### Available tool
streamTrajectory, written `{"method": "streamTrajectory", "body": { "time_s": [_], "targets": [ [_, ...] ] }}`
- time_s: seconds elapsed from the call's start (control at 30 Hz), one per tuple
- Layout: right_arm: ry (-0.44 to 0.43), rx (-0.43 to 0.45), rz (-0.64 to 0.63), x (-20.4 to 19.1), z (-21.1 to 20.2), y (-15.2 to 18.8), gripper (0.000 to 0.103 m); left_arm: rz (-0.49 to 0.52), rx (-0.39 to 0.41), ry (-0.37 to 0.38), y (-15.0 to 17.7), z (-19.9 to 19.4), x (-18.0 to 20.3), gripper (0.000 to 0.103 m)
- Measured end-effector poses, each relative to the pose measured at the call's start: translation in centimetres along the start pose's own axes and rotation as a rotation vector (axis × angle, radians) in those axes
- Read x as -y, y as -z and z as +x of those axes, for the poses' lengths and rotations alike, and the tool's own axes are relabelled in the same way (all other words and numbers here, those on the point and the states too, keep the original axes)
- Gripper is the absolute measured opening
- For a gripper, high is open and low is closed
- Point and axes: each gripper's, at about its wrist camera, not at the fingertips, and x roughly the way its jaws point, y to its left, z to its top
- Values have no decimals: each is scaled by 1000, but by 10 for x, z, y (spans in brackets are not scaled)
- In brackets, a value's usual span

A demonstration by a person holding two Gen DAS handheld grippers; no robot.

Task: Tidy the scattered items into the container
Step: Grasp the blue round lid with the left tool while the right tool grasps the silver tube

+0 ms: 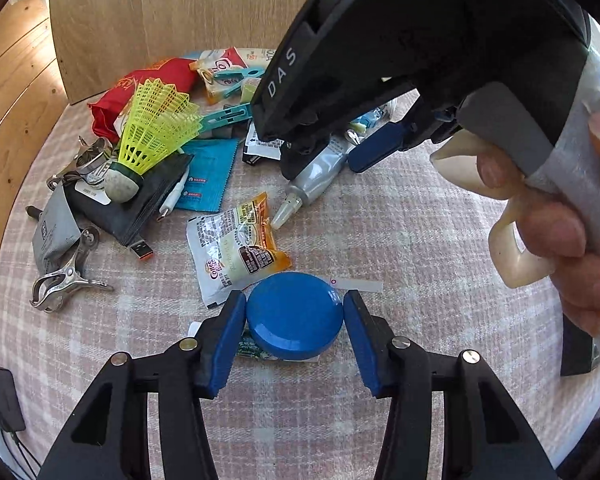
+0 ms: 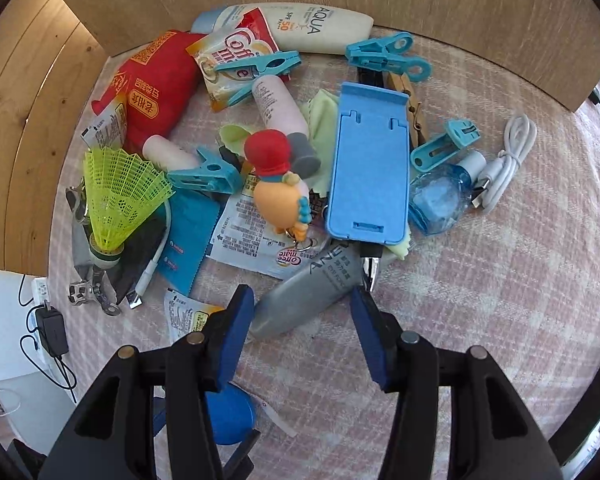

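**Left claw bracketing blue disc, right claw over grey tube**

Left gripper [image 1: 295,316] sits with its blue pads either side of the round blue plastic disc [image 1: 294,314]. Left pad looks in contact with the rim; right pad is at the rim, contact unclear. I can't tell if it's actually clamped. Disc lies flat on the pink-and-white plaid cloth [image 1: 400,220], partly over a small green-printed packet [image 1: 249,349].

Right gripper [image 2: 302,316] is spread open, pointing down over the cap end of the grey squeeze tube [image 2: 312,292]; pads not touching it. In the left view a person's hand [image 1: 560,236] holds that tool at 3 o'clock.

Clutter, right view:
- yellow plastic shuttlecock [image 2: 120,196] at 9 o'clock
- red printed pouch [image 2: 156,88] at 11
- white sunscreen bottle [image 2: 300,26] at 12, against the wooden panel [image 2: 420,0]
- light blue plastic phone stand [image 2: 368,168] near centre, with an orange toy figure in a red cap [image 2: 280,184] just left of it
- coiled white cable [image 2: 504,160] at 2
- white coffee-creamer sachet [image 1: 236,248], left view, just at 11 o'clock of the disc

No container visible in either view.
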Motion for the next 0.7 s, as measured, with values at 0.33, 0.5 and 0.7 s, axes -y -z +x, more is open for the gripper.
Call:
{"method": "streamTrajectory", "body": {
  "time_s": [0.33, 0.5, 0.7],
  "targets": [
    [100, 7, -95, -15, 0, 12, 39, -23, 24, 18, 6, -6, 0, 48],
    [38, -28, -99, 2, -4, 21, 28, -27, 42, 18, 17, -16, 3, 47],
    [8, -27, -124, 18, -13, 41, 21, -53, 76, 22, 29, -33, 7, 47]
  ]
}}
